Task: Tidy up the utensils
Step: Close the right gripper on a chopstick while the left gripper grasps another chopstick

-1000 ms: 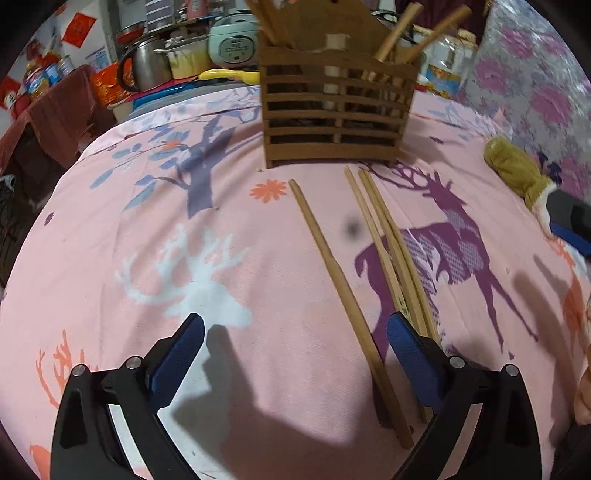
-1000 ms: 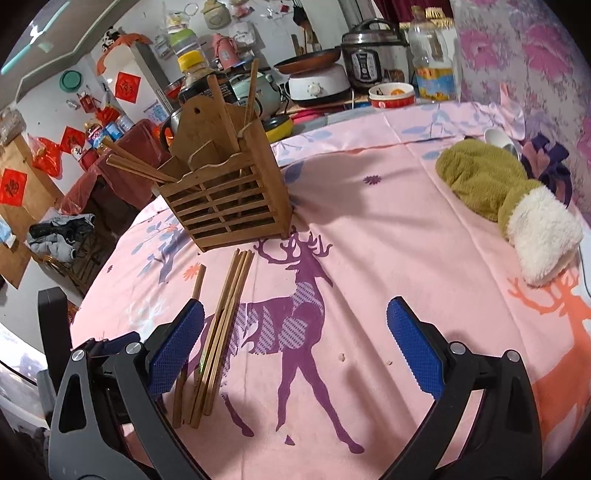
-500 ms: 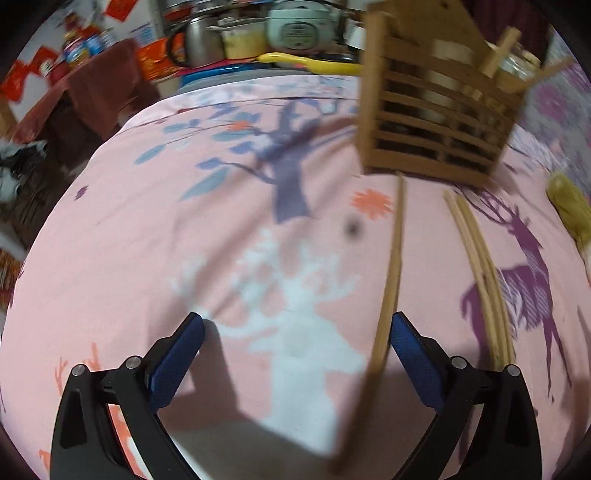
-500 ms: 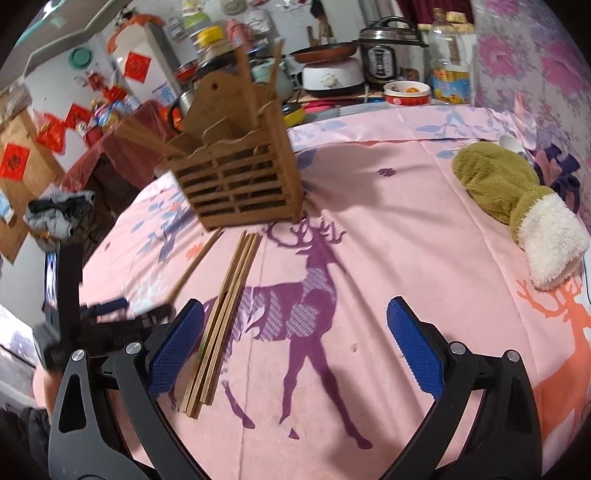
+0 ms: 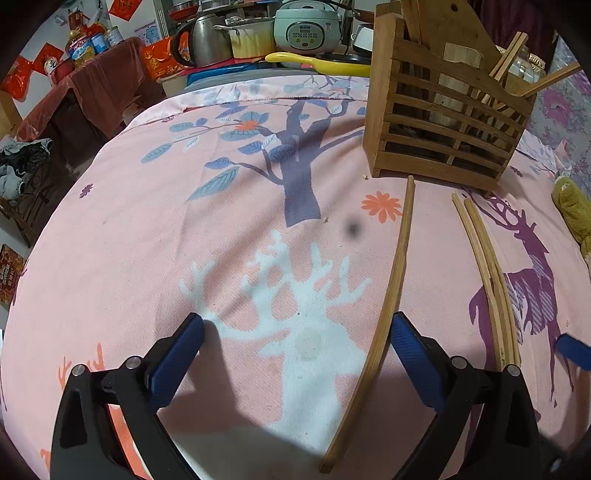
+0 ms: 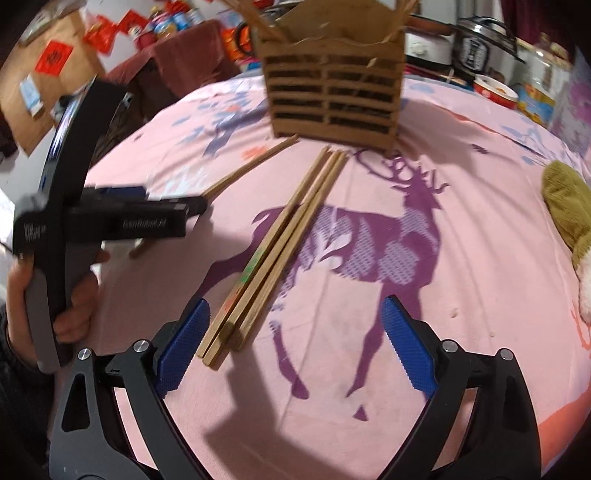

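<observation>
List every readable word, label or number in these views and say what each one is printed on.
"fastRobot.AI", blurred, my best reading: white print on the left tongs' black body.
Red paper signs on the wall: a dark character, too blurred to read.
Rice cooker panel: print too small.
Bottle labels: unreadable.
Chopsticks: coloured marks, unreadable.

Pink cloth (image 6: pixel 461 155) printed with a purple deer (image 6: pixel 373 240), a white deer (image 5: pixel 299 325) and a blue-leaved tree (image 5: pixel 291 155), beside tan chopsticks (image 6: pixel 280 243) bearing seemingly green-orange markings.
</observation>
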Demonstrator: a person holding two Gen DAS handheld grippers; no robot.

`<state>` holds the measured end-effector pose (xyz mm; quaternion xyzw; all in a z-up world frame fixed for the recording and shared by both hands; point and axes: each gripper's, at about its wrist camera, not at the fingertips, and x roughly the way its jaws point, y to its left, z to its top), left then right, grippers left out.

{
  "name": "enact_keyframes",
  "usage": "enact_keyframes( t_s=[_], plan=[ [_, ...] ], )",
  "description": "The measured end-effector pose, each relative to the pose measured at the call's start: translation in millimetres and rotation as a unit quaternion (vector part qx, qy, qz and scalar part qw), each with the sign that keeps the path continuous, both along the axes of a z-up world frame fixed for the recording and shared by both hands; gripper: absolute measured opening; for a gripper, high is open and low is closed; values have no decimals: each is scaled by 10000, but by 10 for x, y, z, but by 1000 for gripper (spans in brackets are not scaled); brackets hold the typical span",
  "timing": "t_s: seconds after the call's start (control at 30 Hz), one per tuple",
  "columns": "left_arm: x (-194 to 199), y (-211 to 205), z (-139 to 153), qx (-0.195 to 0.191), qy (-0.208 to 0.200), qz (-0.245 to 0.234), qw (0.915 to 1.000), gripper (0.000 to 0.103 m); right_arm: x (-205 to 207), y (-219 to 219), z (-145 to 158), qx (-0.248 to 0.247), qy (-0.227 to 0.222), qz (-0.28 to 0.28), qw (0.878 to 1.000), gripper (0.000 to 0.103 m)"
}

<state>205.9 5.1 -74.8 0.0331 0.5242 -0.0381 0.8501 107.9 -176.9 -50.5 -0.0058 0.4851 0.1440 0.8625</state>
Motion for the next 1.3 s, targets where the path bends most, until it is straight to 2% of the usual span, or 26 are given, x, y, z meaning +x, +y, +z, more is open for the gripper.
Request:
enact_keyframes(
  t_s=[0.17,0.27,0.3,0.4,0.47,0.53,0.6,0.7,0.8,0.97,1.13,1.3],
  plan=[
    [-2,-5,0,3,-4,-2,10000,99,-24,137,-84,-449,-21,265,9986,90],
    [-5,-3,-3,3,-8,-3,10000,99,16,-30,-31,-708,-95,-28,9974,87],
    [-4,-2,-2,3,-8,-1,10000,99,32,-146,-11,-773,-111,-236,9967,83],
    [-4,-3,-2,5,-4,2,10000,99,24,-494,63,-129,8,-495,9987,76],
    [-6,-3,-3,5,-6,0,10000,99,-10,-641,161,237,-103,-594,9979,75],
    [-4,0,-1,6,-9,0,10000,99,-26,-714,238,459,-229,-690,9963,68],
    [-4,-1,-1,5,-9,-1,10000,99,-17,-706,225,481,-186,-665,9965,55],
    [-4,-3,-2,5,-9,-1,10000,99,20,-634,118,264,10,-537,9982,46],
    [-5,-3,-3,6,-9,-2,10000,99,11,-523,25,0,174,-310,9994,46],
    [-9,-6,-6,6,-8,-1,10000,99,-140,-237,64,-276,-15,372,9989,44],
    [-10,2,-4,7,-9,-2,10000,99,-103,-397,101,-151,-17,-4,9999,43],
    [-23,5,-5,6,-9,-2,10000,99,-143,-316,109,-139,-47,64,9999,43]
  ],
)
